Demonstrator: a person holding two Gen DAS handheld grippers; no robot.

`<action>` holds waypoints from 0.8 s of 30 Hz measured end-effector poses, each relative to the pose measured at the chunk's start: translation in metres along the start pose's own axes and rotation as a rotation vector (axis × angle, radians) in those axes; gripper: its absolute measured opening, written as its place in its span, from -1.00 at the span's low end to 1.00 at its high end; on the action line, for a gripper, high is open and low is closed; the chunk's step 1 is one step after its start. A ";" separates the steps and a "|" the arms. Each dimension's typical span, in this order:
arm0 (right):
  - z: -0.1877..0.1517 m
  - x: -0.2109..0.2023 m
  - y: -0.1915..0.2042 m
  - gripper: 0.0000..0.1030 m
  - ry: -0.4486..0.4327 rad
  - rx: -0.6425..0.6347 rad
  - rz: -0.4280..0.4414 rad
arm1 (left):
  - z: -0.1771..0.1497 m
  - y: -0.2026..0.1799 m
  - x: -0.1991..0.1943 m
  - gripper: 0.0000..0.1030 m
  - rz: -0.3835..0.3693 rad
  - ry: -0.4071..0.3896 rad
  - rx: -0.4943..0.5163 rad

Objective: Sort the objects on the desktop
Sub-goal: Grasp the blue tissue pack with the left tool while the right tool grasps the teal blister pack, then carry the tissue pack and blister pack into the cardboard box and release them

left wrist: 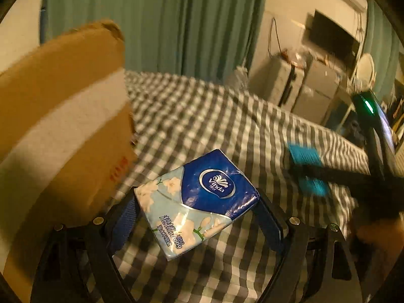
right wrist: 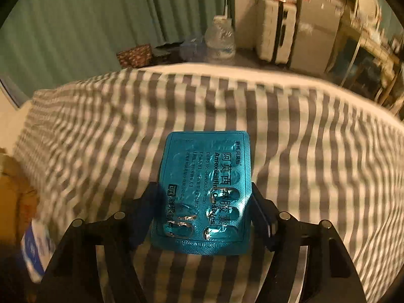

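My left gripper [left wrist: 199, 202] is shut on a blue and white Vinda tissue pack [left wrist: 197, 199] and holds it above the checked bedsheet [left wrist: 202, 116], next to a cardboard box [left wrist: 58, 116] on the left. My right gripper [right wrist: 204, 199] is shut on a teal amoxicillin blister pack [right wrist: 204, 192] and holds it above the sheet [right wrist: 101, 131]. In the left wrist view the right gripper and blister pack [left wrist: 308, 166] show blurred at the right. In the right wrist view the tissue pack [right wrist: 35, 247] shows blurred at the lower left.
Green curtains [left wrist: 156, 22] hang behind the bed. A water jug [right wrist: 219, 40] and a small patterned box [right wrist: 135, 55] stand on the floor beyond the bed. White cabinets [right wrist: 290, 30] stand at the back right. A monitor [left wrist: 330, 38] sits on a far desk.
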State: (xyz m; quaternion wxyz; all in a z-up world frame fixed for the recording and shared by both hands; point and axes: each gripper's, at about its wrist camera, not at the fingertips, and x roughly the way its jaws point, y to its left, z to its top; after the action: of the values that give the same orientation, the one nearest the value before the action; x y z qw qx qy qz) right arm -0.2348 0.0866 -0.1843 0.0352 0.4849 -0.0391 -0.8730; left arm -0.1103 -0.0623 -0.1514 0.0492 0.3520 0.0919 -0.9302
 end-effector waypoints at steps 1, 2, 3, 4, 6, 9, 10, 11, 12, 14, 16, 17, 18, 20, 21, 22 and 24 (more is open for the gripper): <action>-0.010 -0.008 0.000 0.32 0.000 -0.021 -0.023 | -0.003 0.001 -0.003 0.70 -0.013 -0.015 -0.014; -0.026 -0.022 -0.002 0.32 -0.002 -0.043 -0.038 | -0.009 0.002 -0.009 0.70 -0.033 -0.052 -0.035; -0.038 -0.033 -0.005 0.32 -0.003 -0.049 -0.031 | -0.013 0.000 -0.013 0.70 -0.052 -0.070 -0.034; -0.055 -0.051 -0.011 0.32 0.002 -0.051 -0.012 | -0.015 -0.005 -0.018 0.70 -0.066 -0.077 -0.007; -0.081 -0.080 -0.025 0.32 0.013 -0.036 -0.018 | -0.016 -0.016 -0.029 0.70 -0.057 -0.115 0.058; -0.113 -0.123 -0.046 0.32 0.065 0.033 0.049 | -0.007 -0.022 -0.062 0.70 -0.028 -0.169 0.080; -0.121 -0.137 -0.049 0.32 0.096 0.050 0.065 | 0.002 -0.020 -0.076 0.70 -0.036 -0.178 0.071; -0.125 -0.149 -0.048 0.32 0.093 0.050 0.067 | 0.018 -0.017 -0.095 0.70 -0.075 -0.187 0.064; -0.127 -0.166 -0.044 0.32 0.076 0.040 0.073 | 0.036 -0.014 -0.113 0.70 -0.105 -0.202 0.062; -0.121 -0.200 -0.030 0.32 0.017 0.025 0.104 | 0.078 0.002 -0.166 0.70 -0.134 -0.235 0.036; -0.106 -0.235 -0.005 0.32 -0.043 0.021 0.164 | 0.114 0.022 -0.197 0.70 -0.137 -0.259 -0.002; -0.097 -0.247 0.006 0.32 -0.072 0.016 0.183 | 0.129 0.039 -0.220 0.71 -0.136 -0.269 -0.010; -0.091 -0.263 0.023 0.32 -0.104 0.001 0.211 | 0.139 0.055 -0.236 0.71 -0.105 -0.262 0.001; -0.077 -0.290 0.064 0.33 -0.149 -0.035 0.283 | 0.148 0.089 -0.252 0.71 -0.018 -0.221 0.056; -0.073 -0.300 0.083 0.33 -0.166 -0.045 0.307 | 0.147 0.103 -0.252 0.71 0.027 -0.208 0.069; -0.069 -0.306 0.105 0.33 -0.172 -0.058 0.334 | 0.141 0.119 -0.251 0.71 0.069 -0.188 0.078; -0.069 -0.305 0.138 0.33 -0.150 -0.071 0.391 | 0.118 0.158 -0.242 0.71 0.130 -0.160 0.051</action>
State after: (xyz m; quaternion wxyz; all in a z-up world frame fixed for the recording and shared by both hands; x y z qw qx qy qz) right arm -0.0122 -0.0225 0.0511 0.2180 0.4003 -0.1041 -0.8840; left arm 0.0187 -0.2347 0.0742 0.1075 0.2829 0.0408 -0.9522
